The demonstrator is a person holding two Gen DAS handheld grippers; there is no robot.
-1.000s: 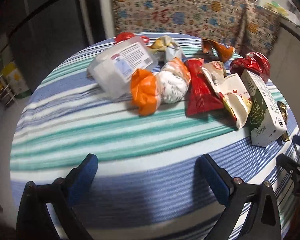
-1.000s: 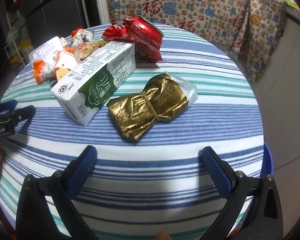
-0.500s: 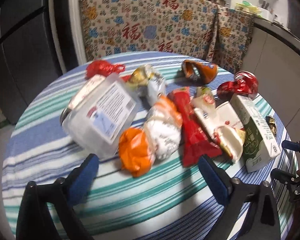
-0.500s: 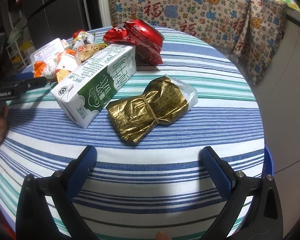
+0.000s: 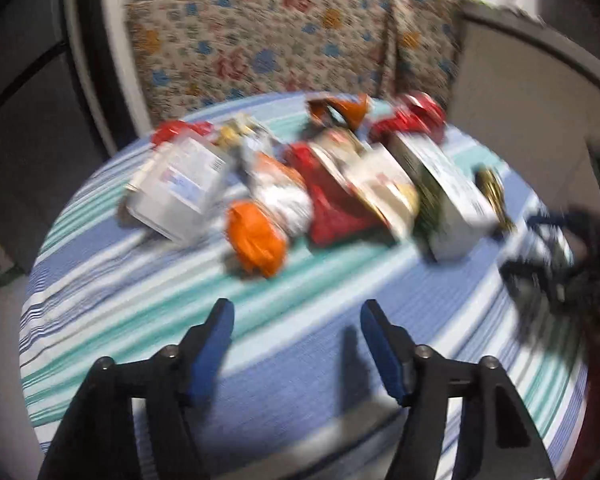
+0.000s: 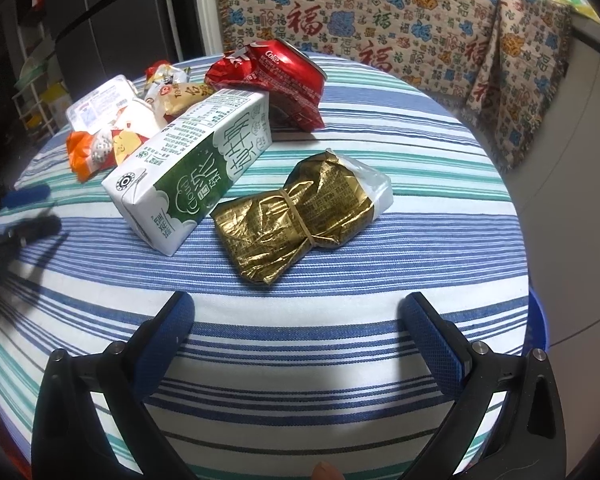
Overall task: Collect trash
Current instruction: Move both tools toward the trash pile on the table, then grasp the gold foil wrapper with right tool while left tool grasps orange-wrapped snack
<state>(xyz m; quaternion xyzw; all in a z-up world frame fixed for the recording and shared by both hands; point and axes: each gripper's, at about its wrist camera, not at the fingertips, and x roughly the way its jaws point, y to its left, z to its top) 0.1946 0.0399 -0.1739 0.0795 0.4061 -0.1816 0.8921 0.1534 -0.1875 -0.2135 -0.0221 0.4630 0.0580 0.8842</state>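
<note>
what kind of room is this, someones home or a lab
Most likely a home kitchen or dining corner. A round table in a striped cloth holds snack trash like a milk carton. Behind it hangs a patterned fabric cover, and a dark fridge-like cabinet stands to the left.

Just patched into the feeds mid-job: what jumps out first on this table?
The line of trash on the striped round table grabs the eye: a green-and-white milk carton lies on its side at center, a crumpled gold foil packet just right of it. Behind the carton sits a crushed red Coke can, with orange and white wrappers piled at far left. Both grippers, right and left, are open and empty.
</note>
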